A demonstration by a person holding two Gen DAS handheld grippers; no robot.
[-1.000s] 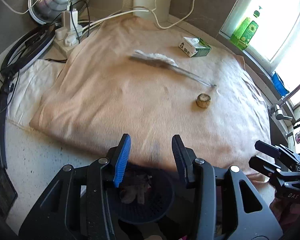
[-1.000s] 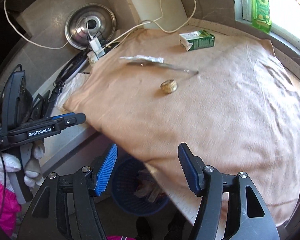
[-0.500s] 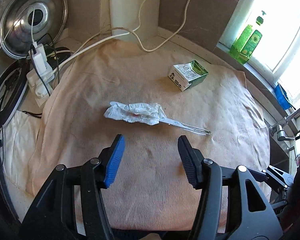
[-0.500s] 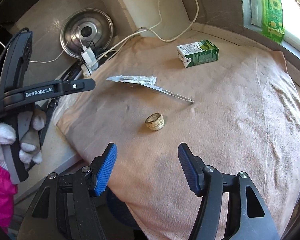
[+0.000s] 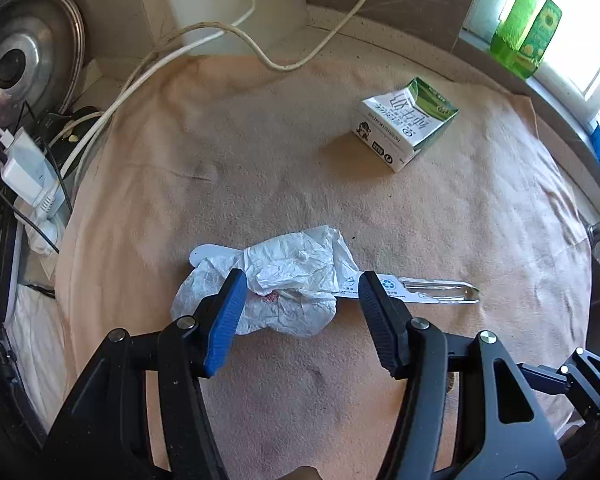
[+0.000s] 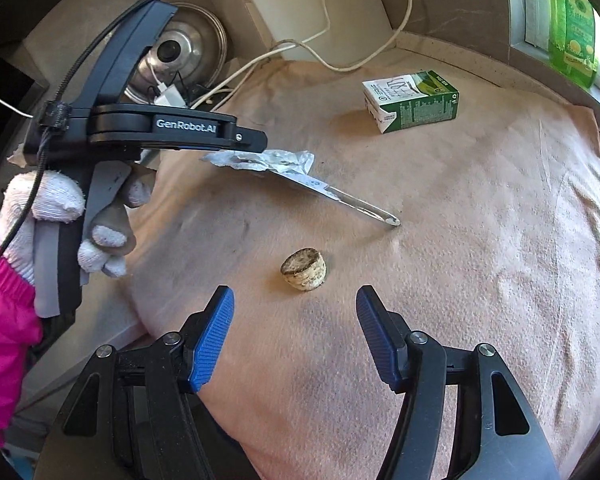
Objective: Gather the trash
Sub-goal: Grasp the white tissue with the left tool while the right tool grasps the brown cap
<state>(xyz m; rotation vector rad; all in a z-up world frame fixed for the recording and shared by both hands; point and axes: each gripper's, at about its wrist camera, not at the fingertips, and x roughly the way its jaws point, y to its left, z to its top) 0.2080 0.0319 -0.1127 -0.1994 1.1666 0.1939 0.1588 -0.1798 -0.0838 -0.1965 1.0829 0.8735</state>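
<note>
A peach-coloured towel [image 5: 260, 168] covers the counter, and three bits of trash lie on it. The left gripper [image 5: 300, 292] hangs right over a crumpled white wrapper [image 5: 292, 276], its jaws opening; the paper sits between the fingers, but the pads do not press on it, so it grips nothing. A clear plastic sleeve [image 5: 432, 290] sticks out of the wrapper toward three o'clock. At one o'clock from the wrapper, well apart, a green-and-white carton [image 5: 408, 122] lies on its side.

The right gripper [image 6: 296, 312] is held about half open and empty, with a small round cork-like stub [image 6: 304, 270] on the towel just beyond its fingertips, at twelve o'clock. In that view a white-gloved hand [image 6: 44, 208] with a pink sleeve [image 6: 4, 312] holds the left gripper's handle at nine o'clock.

At ten o'clock off the towel stand a steel pot lid [image 5: 16, 68] and a white charger [image 5: 24, 164]. Green bottles [image 5: 528, 28] stand at the window.
</note>
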